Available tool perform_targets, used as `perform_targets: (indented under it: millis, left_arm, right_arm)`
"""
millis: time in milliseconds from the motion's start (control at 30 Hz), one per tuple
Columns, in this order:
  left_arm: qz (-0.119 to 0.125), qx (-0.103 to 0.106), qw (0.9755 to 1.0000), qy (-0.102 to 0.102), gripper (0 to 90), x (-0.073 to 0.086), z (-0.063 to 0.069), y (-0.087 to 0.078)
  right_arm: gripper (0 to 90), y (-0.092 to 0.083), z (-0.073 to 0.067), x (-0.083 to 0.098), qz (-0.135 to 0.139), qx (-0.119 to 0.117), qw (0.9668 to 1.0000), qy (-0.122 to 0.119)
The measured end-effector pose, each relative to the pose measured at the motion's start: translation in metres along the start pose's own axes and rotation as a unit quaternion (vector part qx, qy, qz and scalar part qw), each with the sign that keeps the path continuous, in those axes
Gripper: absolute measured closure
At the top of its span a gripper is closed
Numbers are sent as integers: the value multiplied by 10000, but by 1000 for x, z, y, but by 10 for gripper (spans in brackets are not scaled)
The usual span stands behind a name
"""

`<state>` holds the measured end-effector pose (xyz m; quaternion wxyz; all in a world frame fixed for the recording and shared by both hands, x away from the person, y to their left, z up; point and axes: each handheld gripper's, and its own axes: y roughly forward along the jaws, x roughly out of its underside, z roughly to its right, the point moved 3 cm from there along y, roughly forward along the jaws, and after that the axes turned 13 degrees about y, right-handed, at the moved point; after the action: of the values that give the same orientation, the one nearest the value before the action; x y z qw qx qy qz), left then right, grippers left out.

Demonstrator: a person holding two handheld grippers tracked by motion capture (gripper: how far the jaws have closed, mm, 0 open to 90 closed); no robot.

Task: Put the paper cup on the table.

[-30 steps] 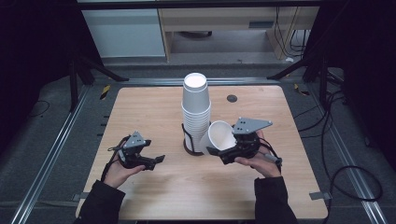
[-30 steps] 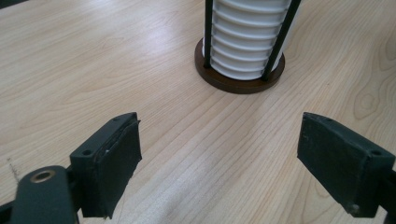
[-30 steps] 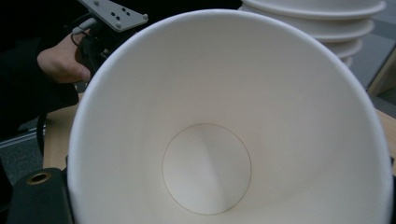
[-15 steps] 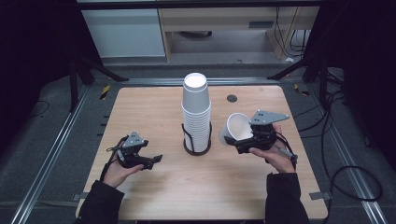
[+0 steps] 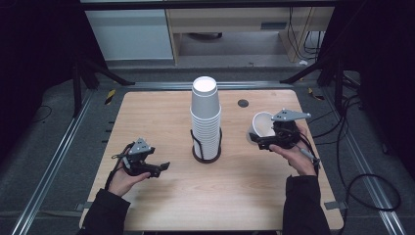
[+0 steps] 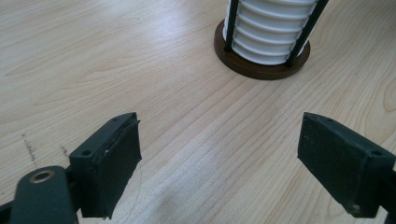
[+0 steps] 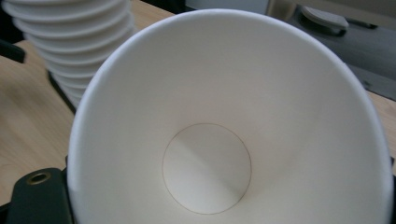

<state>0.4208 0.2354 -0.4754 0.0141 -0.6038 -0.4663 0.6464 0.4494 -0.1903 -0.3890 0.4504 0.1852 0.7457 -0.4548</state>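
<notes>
Currently my right hand-held gripper (image 5: 266,141) pinches a paper cup (image 5: 262,127), mouth tilted toward the cup stack (image 5: 205,117) mid-bench; left hand-held gripper (image 5: 159,168) spread, empty.

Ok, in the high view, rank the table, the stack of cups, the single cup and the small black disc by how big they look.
1. table
2. stack of cups
3. single cup, held in the right gripper
4. small black disc

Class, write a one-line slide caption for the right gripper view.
Looking into an empty white paper cup held in the right tool, stacked cups behind on the wooden table.
</notes>
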Motion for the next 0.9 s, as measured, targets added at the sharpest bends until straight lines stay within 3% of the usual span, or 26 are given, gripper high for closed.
perform_targets:
  millis: [300, 533, 733, 900]
  left_arm:
    - [-17, 6, 10000, -8, 127, 0, 0, 1]
    - [-16, -2, 10000, -10, 126, 1, 0, 1]
    - [-33, -9, 10000, -15, 127, 2, 0, 2]
    - [-57, -11, 10000, -26, 127, 3, 0, 2]
  right_arm:
    - [134, 3, 30, 4, -56, 652, 9967, 486]
    - [133, 3, 46, 10, -137, 1068, 9919, 667]
    - [132, 4, 60, 19, -108, 1436, 9855, 893]
    - [131, 3, 71, 31, -178, 1544, 9825, 1022]
